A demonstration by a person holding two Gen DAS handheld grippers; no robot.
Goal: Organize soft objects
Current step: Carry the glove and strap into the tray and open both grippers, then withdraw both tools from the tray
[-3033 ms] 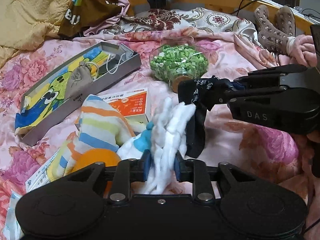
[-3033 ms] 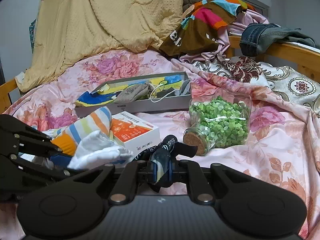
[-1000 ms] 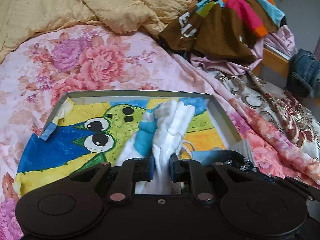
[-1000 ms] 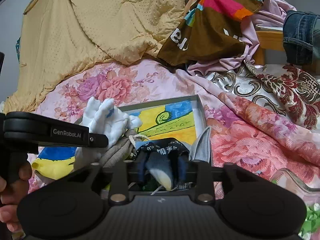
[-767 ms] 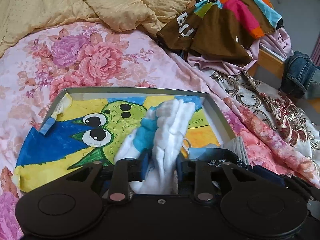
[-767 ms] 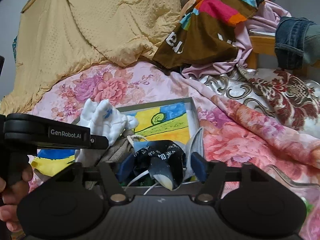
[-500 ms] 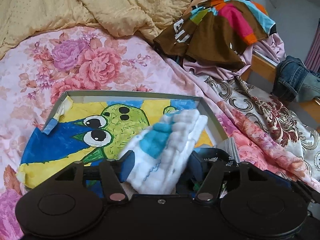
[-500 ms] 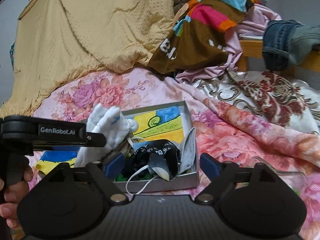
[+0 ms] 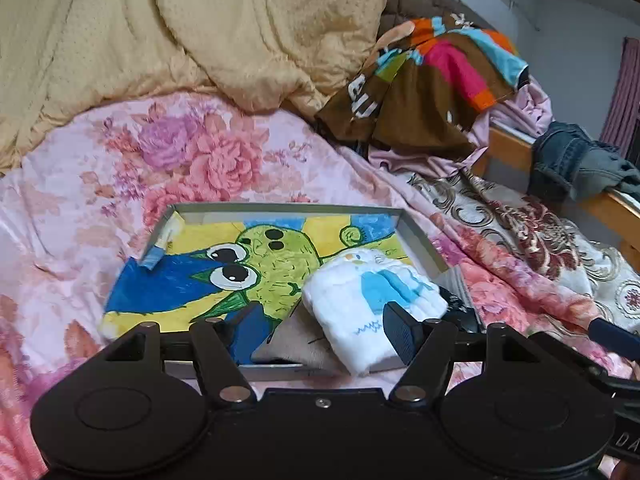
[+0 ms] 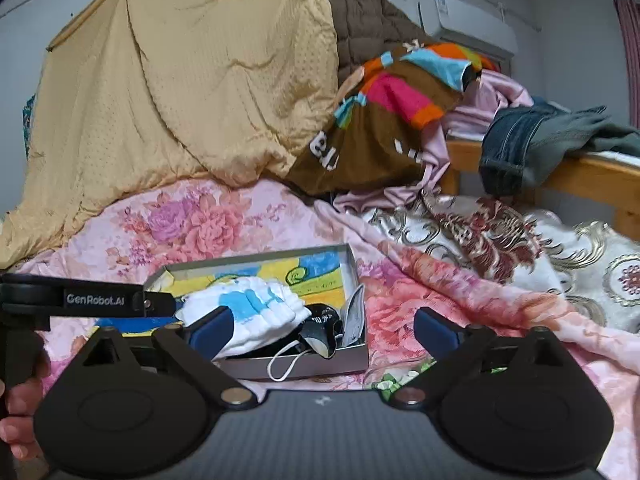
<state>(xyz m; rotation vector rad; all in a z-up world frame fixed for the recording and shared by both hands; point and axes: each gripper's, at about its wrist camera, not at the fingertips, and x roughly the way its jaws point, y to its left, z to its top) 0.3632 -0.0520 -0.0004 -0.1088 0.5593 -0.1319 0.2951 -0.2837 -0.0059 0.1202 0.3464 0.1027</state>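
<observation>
Both tongs are releasing: your left tongs have their jaws opening, with the white-and-blue sock bundle in front of the gap but no pad pressing it. Your right tongs are spreading near full width, nothing gripped.

The sock bundle sits in the grey box, at its near right end, partly overhanging the near wall. The black mask lies in the same box, right of the sock bundle, against the right wall. Its white ear loop hangs out over the near wall.

Risks, as I read it:
- The right pad of your left tongs is close to the sock bundle; a sideways pull-back could snag it and drag it out.
- The ear loop could catch on a finger of your right tongs and pull the mask out.
- The box sits on the soft floral bedspread; a nudge could tip it.
</observation>
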